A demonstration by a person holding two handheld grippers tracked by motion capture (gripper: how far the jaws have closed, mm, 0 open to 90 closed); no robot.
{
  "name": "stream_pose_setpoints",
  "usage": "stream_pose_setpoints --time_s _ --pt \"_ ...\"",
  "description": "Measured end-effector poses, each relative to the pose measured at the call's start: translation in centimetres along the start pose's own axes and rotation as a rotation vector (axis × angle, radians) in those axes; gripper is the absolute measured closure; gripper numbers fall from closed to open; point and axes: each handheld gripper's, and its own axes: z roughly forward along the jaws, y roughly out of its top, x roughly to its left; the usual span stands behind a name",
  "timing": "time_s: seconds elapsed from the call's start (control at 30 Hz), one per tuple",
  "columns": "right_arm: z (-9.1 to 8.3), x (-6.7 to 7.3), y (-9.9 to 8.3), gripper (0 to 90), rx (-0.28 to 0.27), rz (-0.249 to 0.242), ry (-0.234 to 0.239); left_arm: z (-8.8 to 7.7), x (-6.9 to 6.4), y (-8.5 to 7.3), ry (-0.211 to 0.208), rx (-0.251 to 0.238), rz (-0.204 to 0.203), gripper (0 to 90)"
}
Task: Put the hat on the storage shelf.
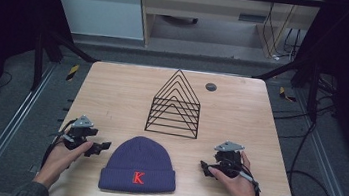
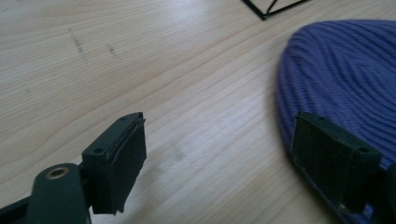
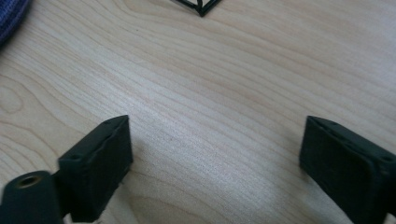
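Note:
A blue knit beanie [image 1: 139, 166] with a red letter K lies flat at the front middle of the wooden table [image 1: 113, 90]. Behind it stands a black wire rack [image 1: 176, 106] with a peaked top. My left gripper [image 1: 102, 147] rests on the table just left of the beanie, jaws open with bare wood between them. In the left gripper view its right pad [image 2: 329, 154] stands at the edge of the beanie [image 2: 345, 79]. My right gripper [image 1: 203, 168] lies right of the beanie, open with nothing between its jaws [image 3: 215, 163].
A small dark round disc [image 1: 210, 87] sits at the table's far right. A corner of the wire rack [image 3: 198, 5] shows at the top of the right gripper view. Cables trail off the table's right side [image 1: 299, 174].

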Motion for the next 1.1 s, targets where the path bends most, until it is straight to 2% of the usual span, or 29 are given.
stream_pose_setpoints --time_s 0.03,0.13,0.2,0.27,0.4,0.47,0.53,0.6,0.67,0.7,1.1 --pt "0.0 0.0 0.0 11.9 0.000 0.000 0.000 0.0 0.0 0.0 0.000 0.000 0.000 17.7" --pt "-0.6 0.4 0.3 16.6 -0.030 -0.018 0.002 -0.2 -1.4 0.9 -0.016 -0.023 0.017 18.0" --pt "-0.7 0.5 0.4 19.5 -0.036 -0.023 0.004 -0.1 -1.8 1.1 -0.022 -0.023 0.024 18.4" --pt "-1.0 0.9 0.5 26.4 -0.058 -0.040 0.031 0.3 -3.0 1.7 -0.029 -0.019 0.045 18.4" --pt "-1.2 1.3 0.6 32.8 -0.063 -0.079 0.047 0.8 -3.9 2.1 -0.047 -0.008 0.054 21.9" --pt "-1.2 1.3 0.6 35.8 -0.066 -0.090 0.055 1.1 -4.3 2.1 -0.046 0.013 0.068 23.6" --pt "-1.2 1.3 0.6 41.1 -0.062 -0.093 0.068 1.3 -4.3 2.2 -0.046 0.022 0.071 25.2" --pt "-1.2 1.4 0.6 42.3 -0.062 -0.091 0.078 1.4 -4.3 2.2 -0.051 0.024 0.065 26.7" --pt "-1.2 1.5 0.7 46.5 -0.058 -0.098 0.095 1.7 -4.2 2.2 -0.059 0.035 0.062 31.4" --pt "-1.2 1.7 0.7 46.9 -0.060 -0.100 0.101 2.1 -4.3 2.2 -0.065 0.061 0.063 32.1" --pt "-1.0 2.0 0.7 46.1 -0.052 -0.121 0.119 4.2 -4.9 3.1 -0.066 0.103 0.084 39.6"
